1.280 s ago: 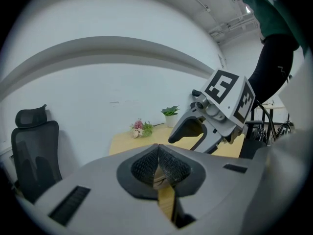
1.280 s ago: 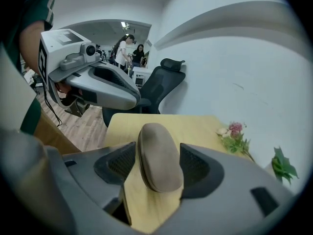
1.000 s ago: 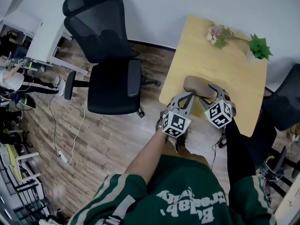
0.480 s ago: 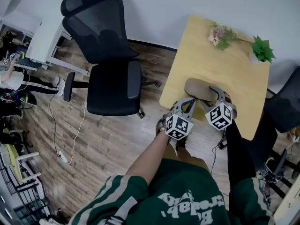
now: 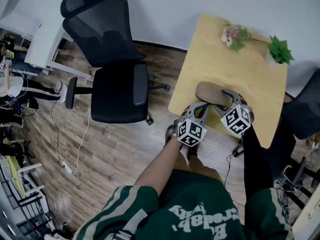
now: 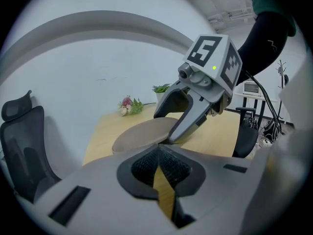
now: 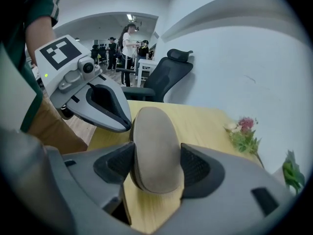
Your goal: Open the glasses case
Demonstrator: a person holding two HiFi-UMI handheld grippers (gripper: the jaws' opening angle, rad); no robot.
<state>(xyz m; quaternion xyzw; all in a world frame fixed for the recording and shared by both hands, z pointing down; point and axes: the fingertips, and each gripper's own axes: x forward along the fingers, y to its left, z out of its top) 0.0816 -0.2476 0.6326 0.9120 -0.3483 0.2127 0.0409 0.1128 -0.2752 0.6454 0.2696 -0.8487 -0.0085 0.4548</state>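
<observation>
A taupe oval glasses case lies closed on the light wooden table, near its front edge. My right gripper is shut on the case's near end; in the right gripper view the case sits squeezed between both black pads. My left gripper is shut with nothing in it, its tips just left of the case. In the left gripper view the pads meet at their tips, with the case lying beyond them and the right gripper on it.
A small bunch of flowers and a green plant stand at the table's far edge. A black office chair stands left of the table, another chair at its right. People stand far behind.
The left gripper has crept slightly to the right, nearer the case. The case and the right gripper hold their place.
</observation>
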